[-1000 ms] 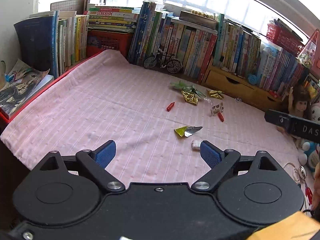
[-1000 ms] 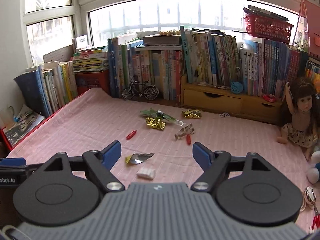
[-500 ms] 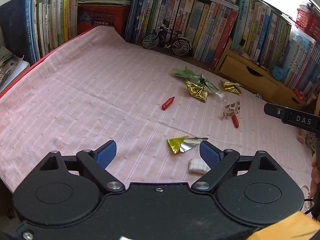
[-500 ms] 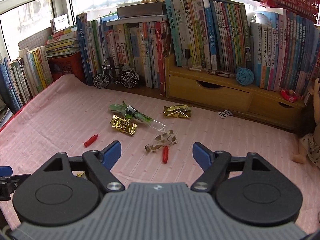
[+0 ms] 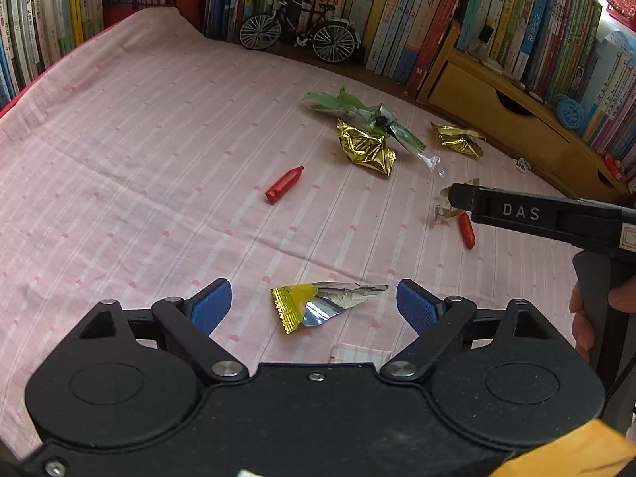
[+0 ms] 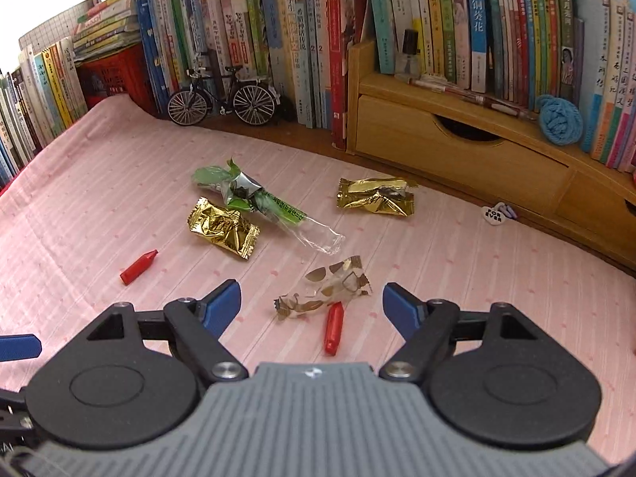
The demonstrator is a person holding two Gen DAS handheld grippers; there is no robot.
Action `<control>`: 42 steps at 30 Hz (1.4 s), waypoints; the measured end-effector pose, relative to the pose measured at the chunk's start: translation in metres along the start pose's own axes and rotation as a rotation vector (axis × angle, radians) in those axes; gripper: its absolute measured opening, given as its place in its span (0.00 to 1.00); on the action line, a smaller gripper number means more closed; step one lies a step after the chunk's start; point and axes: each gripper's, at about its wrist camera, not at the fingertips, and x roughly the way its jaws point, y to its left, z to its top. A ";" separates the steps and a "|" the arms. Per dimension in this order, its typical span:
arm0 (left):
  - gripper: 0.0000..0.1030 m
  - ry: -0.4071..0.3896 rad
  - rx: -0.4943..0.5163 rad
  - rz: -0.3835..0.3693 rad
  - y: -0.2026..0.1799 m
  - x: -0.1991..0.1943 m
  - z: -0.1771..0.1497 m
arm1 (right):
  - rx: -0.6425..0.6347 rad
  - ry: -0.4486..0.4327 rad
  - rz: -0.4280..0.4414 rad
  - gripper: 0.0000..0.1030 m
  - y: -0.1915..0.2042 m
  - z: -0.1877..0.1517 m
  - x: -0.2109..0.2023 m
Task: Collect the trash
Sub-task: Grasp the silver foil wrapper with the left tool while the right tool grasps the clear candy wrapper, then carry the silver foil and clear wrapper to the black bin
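Note:
Wrappers lie scattered on a pink striped cloth (image 5: 119, 183). My left gripper (image 5: 314, 306) is open, hovering over a yellow and silver wrapper (image 5: 318, 304) that shows between its blue pads without touching them. My right gripper (image 6: 312, 304) is open too, above a clear wrapper with brown spots (image 6: 326, 288) and a red crayon piece (image 6: 333, 328). Farther off lie two gold wrappers (image 6: 222, 228) (image 6: 375, 196), a green and clear wrapper (image 6: 258, 200) and a second red crayon piece (image 6: 139, 267). A white scrap (image 5: 357, 353) sits partly hidden under my left gripper's body.
Rows of books (image 6: 278, 39) line the back and left. A model bicycle (image 6: 222, 97) and a wooden drawer unit (image 6: 457, 147) stand at the cloth's far edge. The right gripper's body (image 5: 548, 218) and a hand (image 5: 584, 318) show at the right in the left wrist view.
Both grippers have come forward and down toward the cloth. The yellow and silver wrapper now sits between the left pads; the spotted wrapper and red piece sit between the right pads. Jaws unchanged.

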 end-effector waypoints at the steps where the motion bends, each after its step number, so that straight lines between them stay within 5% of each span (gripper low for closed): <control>1: 0.87 0.007 0.003 0.004 -0.002 0.005 0.000 | 0.000 0.011 0.000 0.84 -0.001 0.002 0.007; 5: 0.80 0.030 0.005 0.015 -0.009 0.024 0.002 | -0.016 0.046 -0.005 0.84 -0.004 0.007 0.033; 9: 0.44 0.070 0.008 -0.005 -0.014 0.040 0.003 | -0.006 0.080 0.007 0.83 -0.008 0.008 0.055; 11: 0.31 0.071 0.003 0.003 -0.016 0.043 0.002 | 0.004 0.096 0.013 0.75 -0.010 0.006 0.063; 12: 0.13 0.060 0.008 0.009 -0.017 0.041 0.001 | -0.001 0.079 0.007 0.70 -0.009 0.004 0.063; 13: 0.10 0.065 0.014 0.002 -0.018 0.041 0.001 | -0.011 0.071 0.007 0.63 -0.008 0.003 0.063; 19: 0.03 0.063 -0.006 -0.029 -0.021 0.028 0.002 | 0.038 0.036 0.018 0.26 -0.017 -0.002 0.055; 42: 0.01 -0.065 -0.013 -0.016 -0.023 -0.051 -0.006 | 0.161 -0.021 0.089 0.25 -0.028 -0.021 -0.025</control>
